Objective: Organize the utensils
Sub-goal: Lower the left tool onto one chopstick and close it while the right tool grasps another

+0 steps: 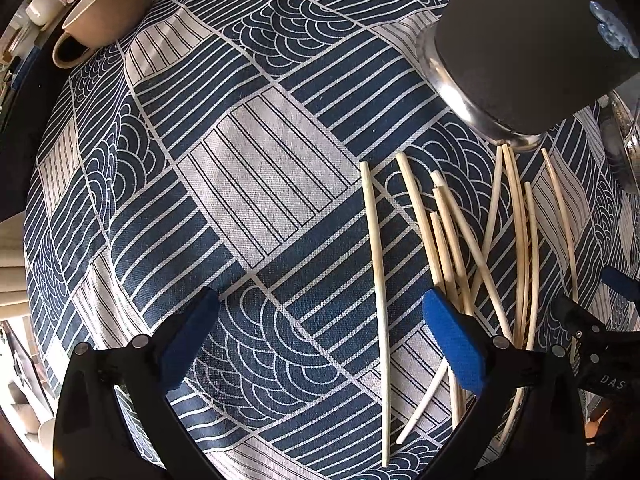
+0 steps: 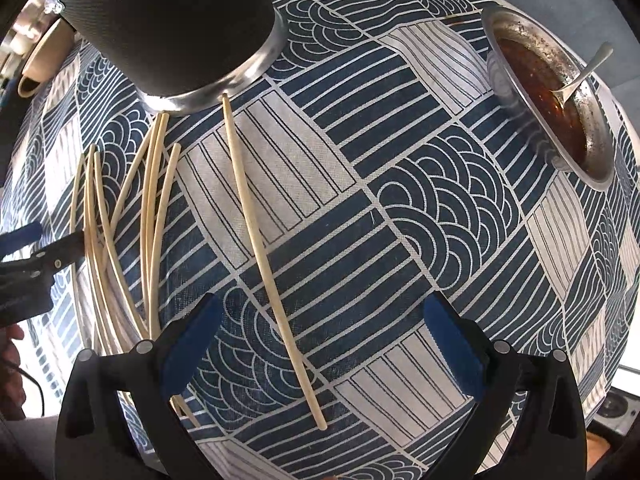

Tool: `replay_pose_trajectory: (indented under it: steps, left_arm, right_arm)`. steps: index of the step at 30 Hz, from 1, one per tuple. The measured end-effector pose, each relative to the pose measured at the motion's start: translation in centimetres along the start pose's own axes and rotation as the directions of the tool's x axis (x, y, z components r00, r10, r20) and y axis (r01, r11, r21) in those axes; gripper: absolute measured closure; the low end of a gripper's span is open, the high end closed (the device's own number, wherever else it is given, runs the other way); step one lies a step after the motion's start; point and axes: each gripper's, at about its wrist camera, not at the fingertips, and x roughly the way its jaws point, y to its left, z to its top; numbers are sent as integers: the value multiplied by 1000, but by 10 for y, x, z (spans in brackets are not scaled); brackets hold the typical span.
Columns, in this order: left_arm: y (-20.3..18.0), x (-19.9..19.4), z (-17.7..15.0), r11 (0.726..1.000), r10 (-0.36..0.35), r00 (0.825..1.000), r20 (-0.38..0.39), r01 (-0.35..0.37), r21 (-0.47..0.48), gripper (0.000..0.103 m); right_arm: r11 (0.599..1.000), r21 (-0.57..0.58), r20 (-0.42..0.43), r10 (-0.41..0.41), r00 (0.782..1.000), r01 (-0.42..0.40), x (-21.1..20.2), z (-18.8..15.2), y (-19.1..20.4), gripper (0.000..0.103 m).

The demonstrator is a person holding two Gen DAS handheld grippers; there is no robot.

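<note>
Blue-and-white patterned cloth (image 1: 256, 168) covers the counter where pale chopsticks (image 1: 480, 240) lie crisscrossed below the dark canister (image 1: 528, 40), and both the left claw (image 1: 320, 344) and right claw (image 2: 320, 344), wide open and empty, risk scattering crossed sticks or rolling 1 away.

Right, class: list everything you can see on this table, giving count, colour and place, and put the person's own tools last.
Tablecloth: one, blue and white patterned, covers the table.
Chopsticks: about ten, pale wood, lying loose in front of the holder.
Holder: one, black with a metal base, at the far edge.
Cup: one, beige, far left.
Metal bowl: one, silver with reddish sauce, far right.
Spoon: one, silver, in the bowl.
Left gripper: black, blue pads, open.
Right gripper: same, open.
</note>
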Motion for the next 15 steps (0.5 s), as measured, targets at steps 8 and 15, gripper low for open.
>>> replay_pose_trajectory:
  steps: [8,15]
  left_arm:
    - [-1,-8,-33,997,-11,996,85,4,75,8]
    - [16,-23,-65,995,-27,984,177,9,101,48]
  right_arm:
    - [999,-35,83,3,997,0,-12,-23,-6,19]
    - [985,-174,94,11,996,6,-25,-35,2,97]
